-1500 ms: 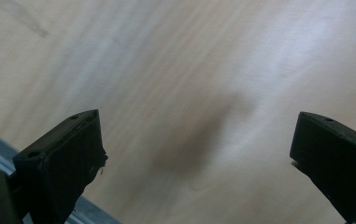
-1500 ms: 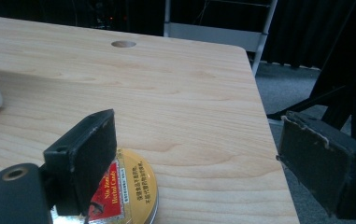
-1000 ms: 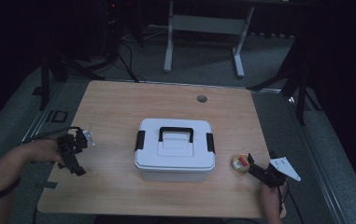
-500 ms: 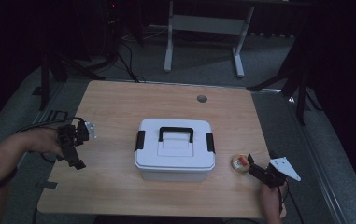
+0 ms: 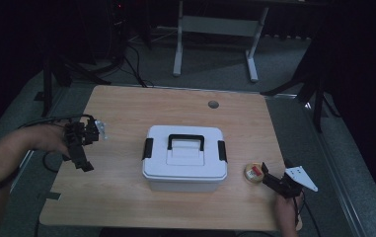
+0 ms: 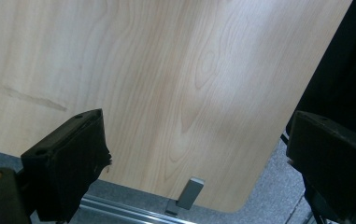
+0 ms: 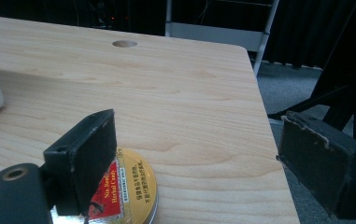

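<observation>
The round gold candy tin is seen on the tabletop, just beside the right gripper's spread, empty fingers.

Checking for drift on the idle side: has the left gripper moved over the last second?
Yes. The left gripper has shifted along the table's left edge, toward the white box.

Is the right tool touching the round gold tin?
Cannot tell. In the right gripper view the tool is open and one jaw overlaps the gold tin, hiding any contact or gap.
</observation>
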A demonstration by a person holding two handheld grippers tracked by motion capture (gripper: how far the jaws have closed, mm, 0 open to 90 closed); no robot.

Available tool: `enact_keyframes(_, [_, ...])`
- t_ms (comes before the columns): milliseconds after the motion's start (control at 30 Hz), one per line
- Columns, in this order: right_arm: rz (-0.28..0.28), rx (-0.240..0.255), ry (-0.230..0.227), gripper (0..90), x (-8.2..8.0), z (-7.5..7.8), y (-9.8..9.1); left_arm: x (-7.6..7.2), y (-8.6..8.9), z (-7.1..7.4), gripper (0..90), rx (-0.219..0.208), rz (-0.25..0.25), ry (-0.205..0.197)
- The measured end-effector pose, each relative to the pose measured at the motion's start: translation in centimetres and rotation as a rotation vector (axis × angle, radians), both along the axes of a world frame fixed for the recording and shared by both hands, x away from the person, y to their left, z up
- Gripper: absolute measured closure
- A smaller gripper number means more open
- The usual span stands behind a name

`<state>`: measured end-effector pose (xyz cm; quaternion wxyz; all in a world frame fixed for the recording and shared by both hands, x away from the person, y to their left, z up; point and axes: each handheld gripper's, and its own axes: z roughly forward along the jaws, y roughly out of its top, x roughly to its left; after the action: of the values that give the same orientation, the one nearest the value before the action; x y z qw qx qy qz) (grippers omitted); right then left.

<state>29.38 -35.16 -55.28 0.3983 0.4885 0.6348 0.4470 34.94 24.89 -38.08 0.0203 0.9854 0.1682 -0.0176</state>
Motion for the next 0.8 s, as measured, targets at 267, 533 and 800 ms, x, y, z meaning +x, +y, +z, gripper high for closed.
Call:
enact_keyframes(267, [0.001,0.004,-0.001,11.2,0.0,0.0,0.0,0.4,-1.7,1.4,4.5,0.022,-0.036,-0.008])
enact_keyframes(533, [0.003,0.004,-0.003,11.2,0.0,0.0,-0.1,0.6,-3.3,1.9,6.2,-0.044,-0.045,-0.037])
enact_keyframes(800, [0.004,0.005,-0.001,11.2,0.0,0.0,-0.1,1.1,-5.5,2.7,6.2,-0.119,-0.085,-0.070])
